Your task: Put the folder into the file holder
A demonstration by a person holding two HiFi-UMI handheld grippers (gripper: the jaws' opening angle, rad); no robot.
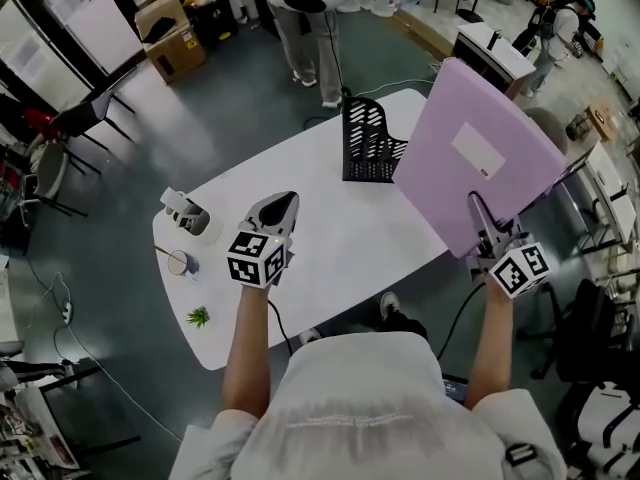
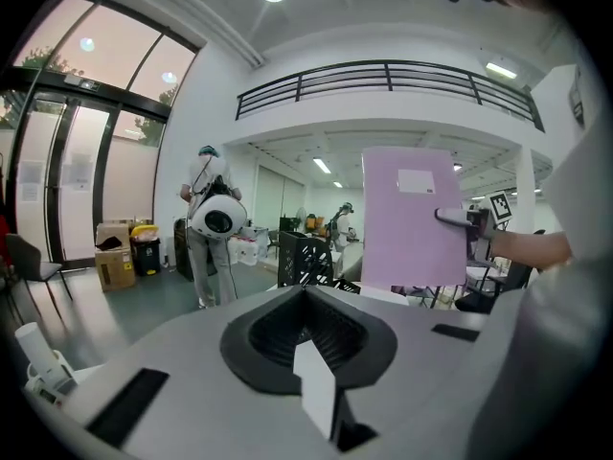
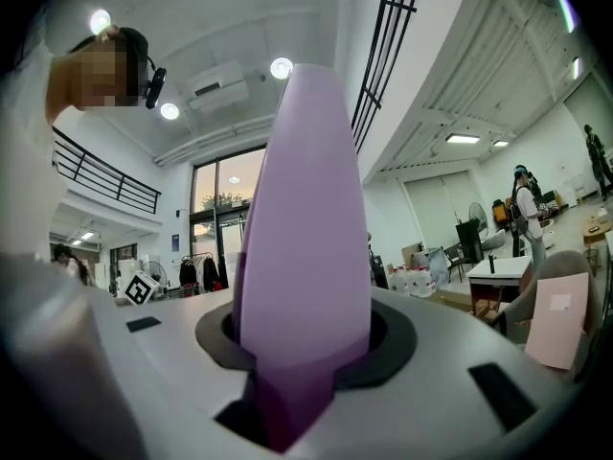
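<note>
A lilac folder (image 1: 480, 158) with a white label stands raised over the table's right side, my right gripper (image 1: 487, 236) shut on its lower edge. In the right gripper view the folder (image 3: 302, 247) rises straight out from between the jaws. The black mesh file holder (image 1: 370, 140) stands upright on the far part of the white table (image 1: 330, 238), just left of the folder. My left gripper (image 1: 278, 208) hovers over the table's middle, shut and empty. Its own view shows the holder (image 2: 305, 259) and the folder (image 2: 412, 218) ahead.
A grey stapler-like object (image 1: 187, 213), a small round item (image 1: 178, 262) and a tiny green plant (image 1: 198, 317) lie on the table's left end. A person (image 1: 305, 18) stands beyond the table. Chairs (image 1: 590, 338) are at the right, cardboard boxes (image 1: 170, 30) at the far left.
</note>
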